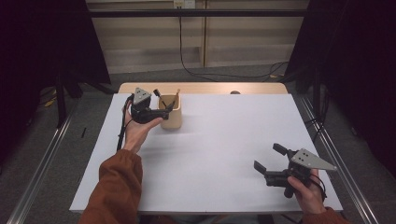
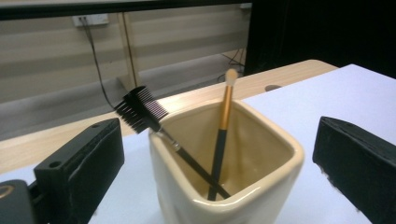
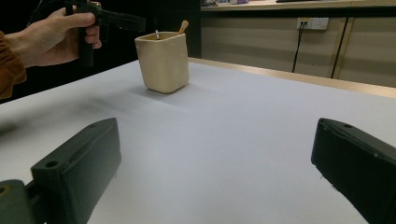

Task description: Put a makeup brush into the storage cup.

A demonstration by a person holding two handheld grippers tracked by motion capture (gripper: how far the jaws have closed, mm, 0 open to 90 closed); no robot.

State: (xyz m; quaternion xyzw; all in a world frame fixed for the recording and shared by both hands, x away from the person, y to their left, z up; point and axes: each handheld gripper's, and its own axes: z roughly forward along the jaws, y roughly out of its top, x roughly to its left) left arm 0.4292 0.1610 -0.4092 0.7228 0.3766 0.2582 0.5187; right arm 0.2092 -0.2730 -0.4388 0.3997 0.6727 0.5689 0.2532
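The jaws of the left gripper (image 1: 156, 108) stand wide apart, released, one on each side of the cream glazed ceramic cup with rounded square walls (image 2: 224, 163); they hold nothing, and I cannot tell if a jaw touches the cup wall. Inside the cup two tools lean: a slim black brush with a gold ferrule and a pale soft tip (image 2: 223, 126), and a black-handled lash comb with short teeth (image 2: 140, 110) that sticks out over the rim on the side of the left jaw. Their lower ends are hidden in the cup. I see no label or writing on the cup or on the tools.

The cup stands on the white table sheet (image 1: 219, 140), near its far left corner. The right gripper (image 1: 268, 158) is well apart from the cup, near the near right corner, and its jaws are also spread and empty over the bare sheet. Behind the cup a wall socket is too blurred to read.
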